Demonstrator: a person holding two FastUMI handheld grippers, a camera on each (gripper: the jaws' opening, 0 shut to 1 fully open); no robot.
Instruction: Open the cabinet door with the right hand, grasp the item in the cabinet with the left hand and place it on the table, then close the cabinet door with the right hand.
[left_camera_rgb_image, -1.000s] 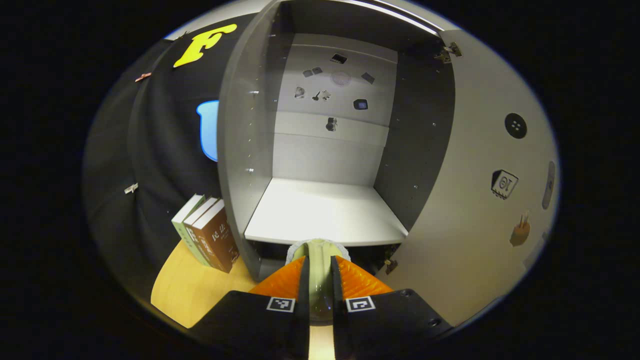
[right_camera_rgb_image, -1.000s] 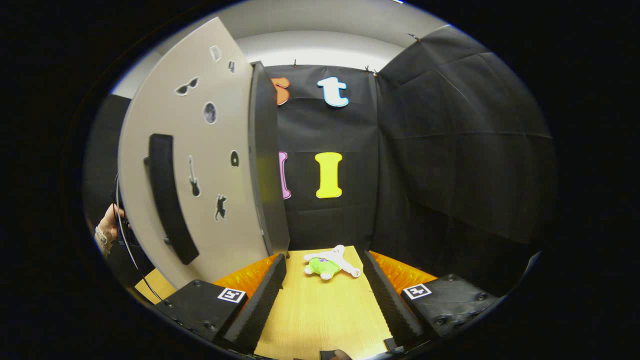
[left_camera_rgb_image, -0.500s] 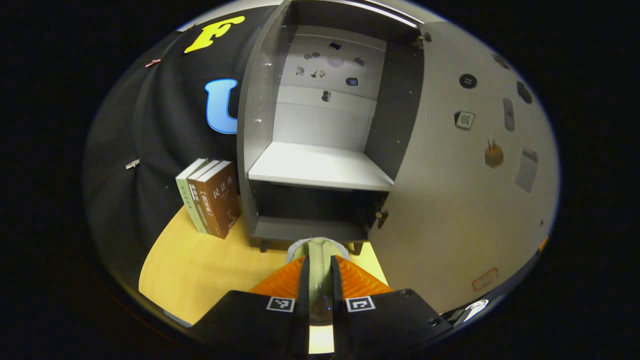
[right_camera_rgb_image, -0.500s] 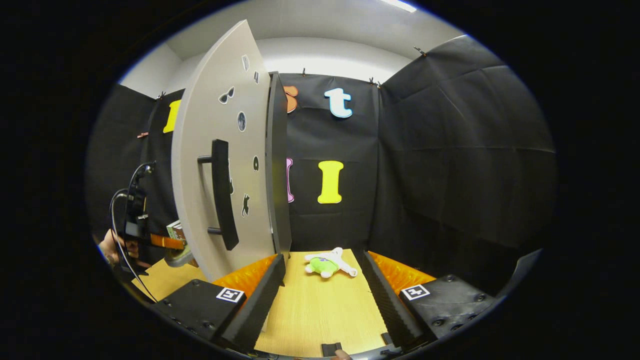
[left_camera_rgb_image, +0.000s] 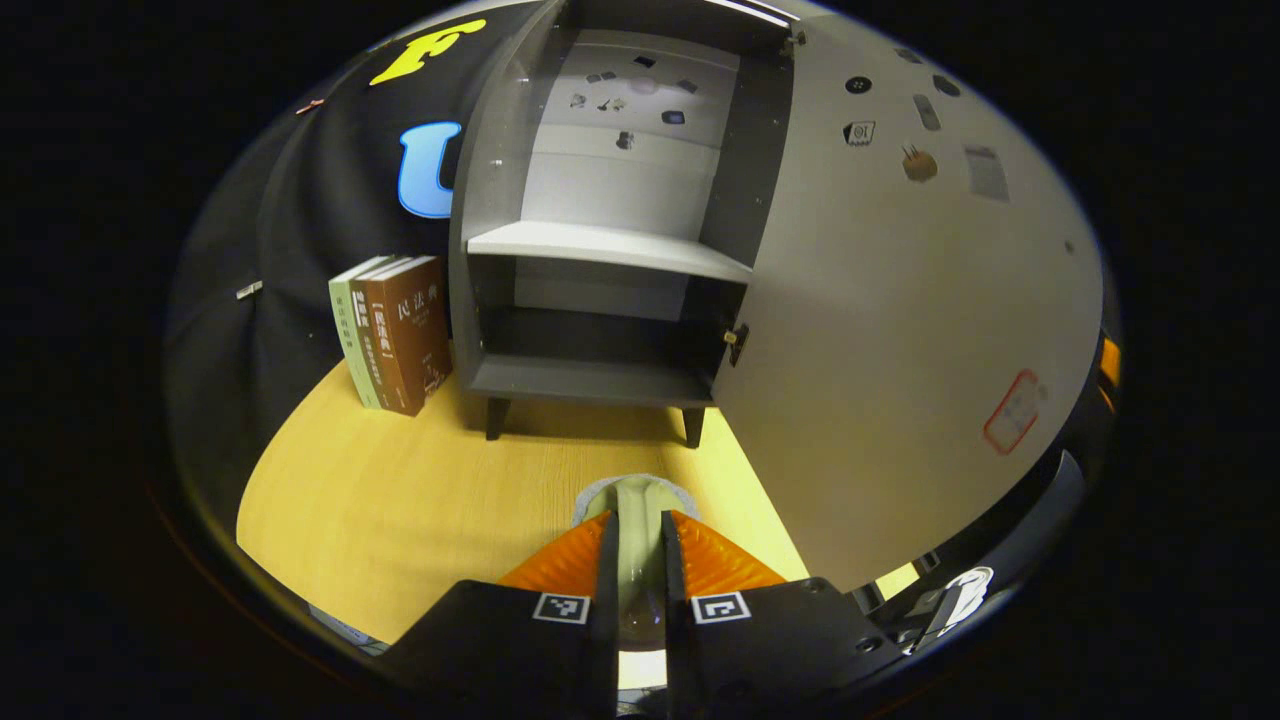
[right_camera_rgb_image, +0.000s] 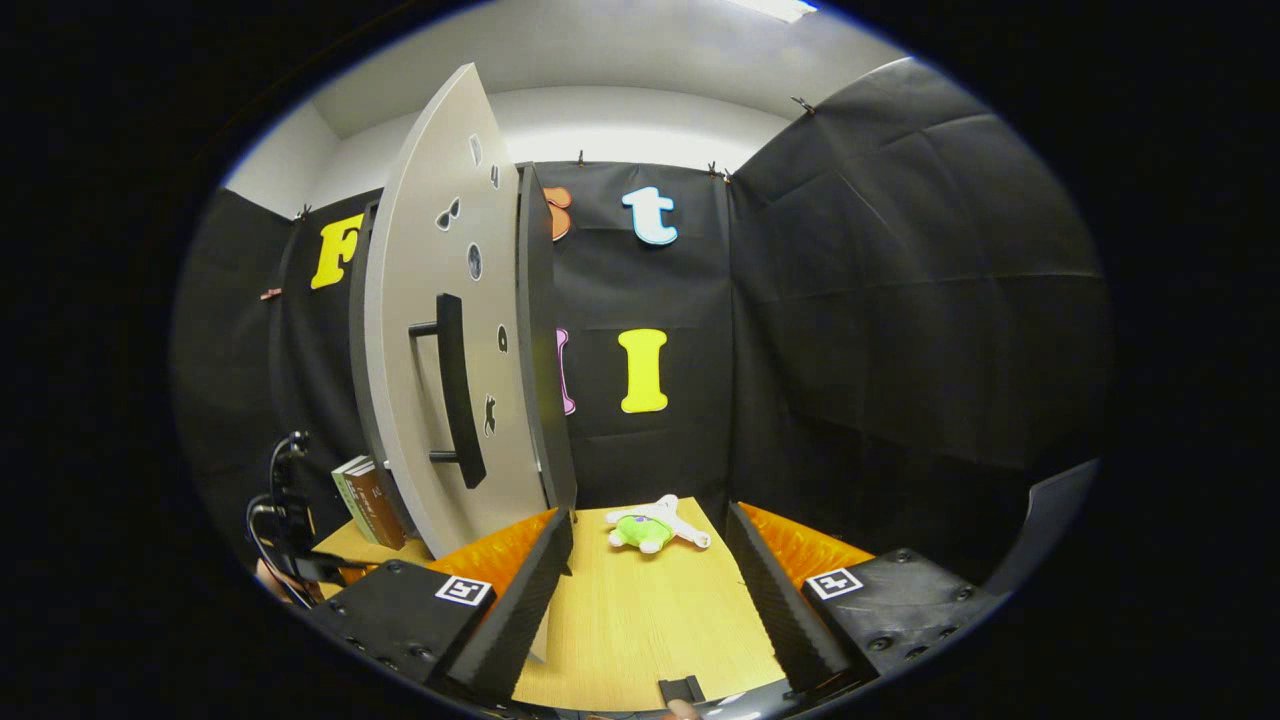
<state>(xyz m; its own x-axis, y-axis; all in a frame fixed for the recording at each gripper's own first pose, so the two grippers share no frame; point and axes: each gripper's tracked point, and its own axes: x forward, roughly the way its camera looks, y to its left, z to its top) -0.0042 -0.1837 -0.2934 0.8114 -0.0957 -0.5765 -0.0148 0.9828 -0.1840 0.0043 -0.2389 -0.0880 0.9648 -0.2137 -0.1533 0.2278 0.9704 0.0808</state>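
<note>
The grey cabinet (left_camera_rgb_image: 600, 243) stands open on the wooden table (left_camera_rgb_image: 420, 490), and both of its shelves look bare. Its door (left_camera_rgb_image: 900, 330) is swung out to the right in the left gripper view. My left gripper (left_camera_rgb_image: 636, 522) is shut on a pale green item with a whitish rim (left_camera_rgb_image: 636, 493), held low over the table in front of the cabinet. In the right gripper view the door (right_camera_rgb_image: 420, 300) with its black handle (right_camera_rgb_image: 455, 400) stands to the left. My right gripper (right_camera_rgb_image: 648, 515) is open, off the door, with nothing between its fingers.
Three books (left_camera_rgb_image: 392, 335) stand against the cabinet's left side. A green and white plush toy (right_camera_rgb_image: 650, 525) lies on the table (right_camera_rgb_image: 640, 620) ahead of the right gripper. Black cloth walls close in the back and right.
My left gripper has drawn back out of the cabinet and come down toward the table, still holding the item. The right gripper has backed a little away from the door.
</note>
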